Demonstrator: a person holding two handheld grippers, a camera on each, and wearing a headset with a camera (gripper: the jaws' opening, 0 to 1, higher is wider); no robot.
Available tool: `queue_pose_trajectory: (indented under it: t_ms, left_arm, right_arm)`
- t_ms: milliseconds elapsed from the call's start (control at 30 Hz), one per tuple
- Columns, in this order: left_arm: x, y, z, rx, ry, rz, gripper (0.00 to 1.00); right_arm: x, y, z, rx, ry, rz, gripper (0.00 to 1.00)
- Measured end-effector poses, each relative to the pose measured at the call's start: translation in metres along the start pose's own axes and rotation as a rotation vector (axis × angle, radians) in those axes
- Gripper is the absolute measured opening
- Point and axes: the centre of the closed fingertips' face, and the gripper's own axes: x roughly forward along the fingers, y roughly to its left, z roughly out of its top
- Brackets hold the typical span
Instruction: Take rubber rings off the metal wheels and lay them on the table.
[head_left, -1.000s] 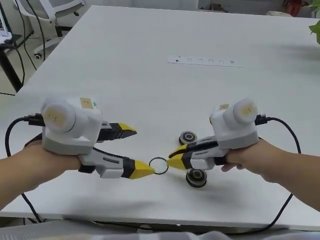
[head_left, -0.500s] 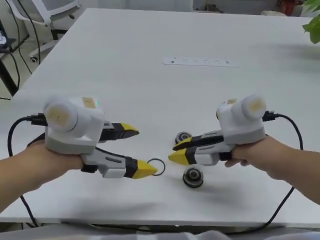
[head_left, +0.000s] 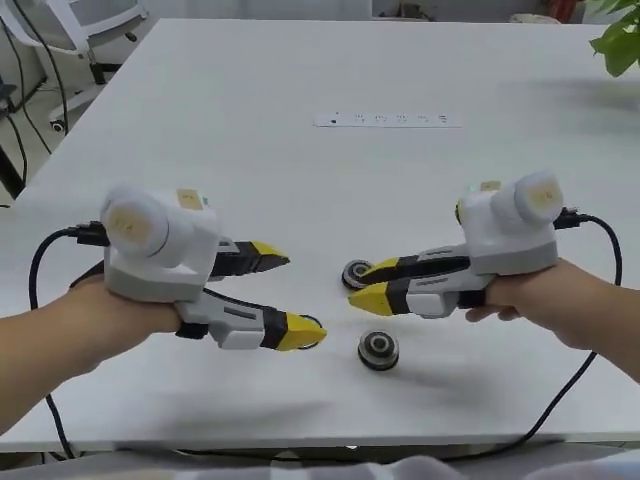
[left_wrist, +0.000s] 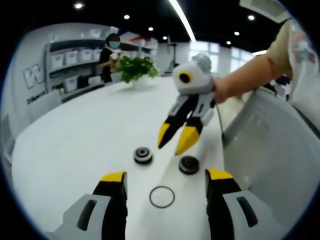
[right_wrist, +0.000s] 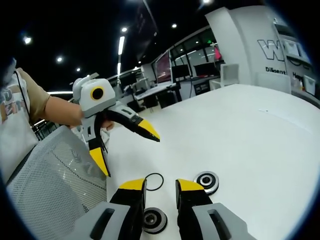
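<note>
The white table (head_left: 300, 150) runs wide and bare ahead of both grippers; its near edge lies just under the person's forearms, and the work sits close to that edge. Beyond the grippers the surface is open all the way to a socket strip (head_left: 388, 120), which lies well apart from the work.

The left gripper (head_left: 297, 297) hovers with its jaws spread wide and nothing between them but air. In its own view the rubber ring (left_wrist: 162, 196) lies flat on the table in the gap between the two yellow tips, touching neither. The right gripper (head_left: 362, 285) points toward the left one, its jaws a narrow gap apart and gripping nothing.

Two metal wheels lie flat on the table: the near wheel (head_left: 379, 349) sits below the right gripper's tips, toward the table's edge, and the far wheel (left_wrist: 143, 155) sits just beyond those tips, partly hidden by them in the head view. The loose ring lies apart from both wheels. Whether either wheel carries a ring I cannot tell.

A leafy plant (head_left: 620, 40) shows at the far right corner, and black cables (head_left: 40, 260) trail back from both grippers — well off the working patch.
</note>
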Motion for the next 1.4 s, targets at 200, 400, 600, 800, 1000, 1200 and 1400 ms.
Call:
queue_pose_trajectory:
  t_ms: [200, 400, 600, 800, 1000, 1200, 1400]
  left_arm:
    - [0.010, -0.005, 0.004, 0.007, 0.003, -0.022, 0.63]
    - [0.020, -0.010, 0.007, 0.015, 0.008, -0.047, 0.62]
    - [0.031, -0.017, 0.005, 0.022, 0.023, -0.072, 0.61]
    - [0.042, -0.025, 0.003, 0.021, 0.037, -0.105, 0.59]
    - [0.052, -0.032, 0.000, 0.022, 0.052, -0.131, 0.55]
    - [0.057, -0.037, -0.004, 0.023, 0.068, -0.152, 0.52]
    - [0.061, -0.040, -0.008, 0.014, 0.083, -0.164, 0.48]
  right_arm:
    - [-0.011, 0.002, -0.002, 0.001, -0.017, -0.008, 0.22]
    - [-0.021, 0.002, -0.011, -0.001, -0.016, -0.017, 0.23]
    - [-0.027, 0.001, -0.020, 0.008, -0.017, -0.024, 0.25]
    - [-0.029, 0.003, -0.032, -0.002, 0.004, -0.021, 0.26]
    - [-0.028, 0.006, -0.044, -0.015, 0.029, -0.010, 0.27]
    - [-0.027, 0.007, -0.057, -0.032, 0.061, 0.000, 0.26]
    - [-0.024, 0.007, -0.065, -0.051, 0.085, 0.007, 0.23]
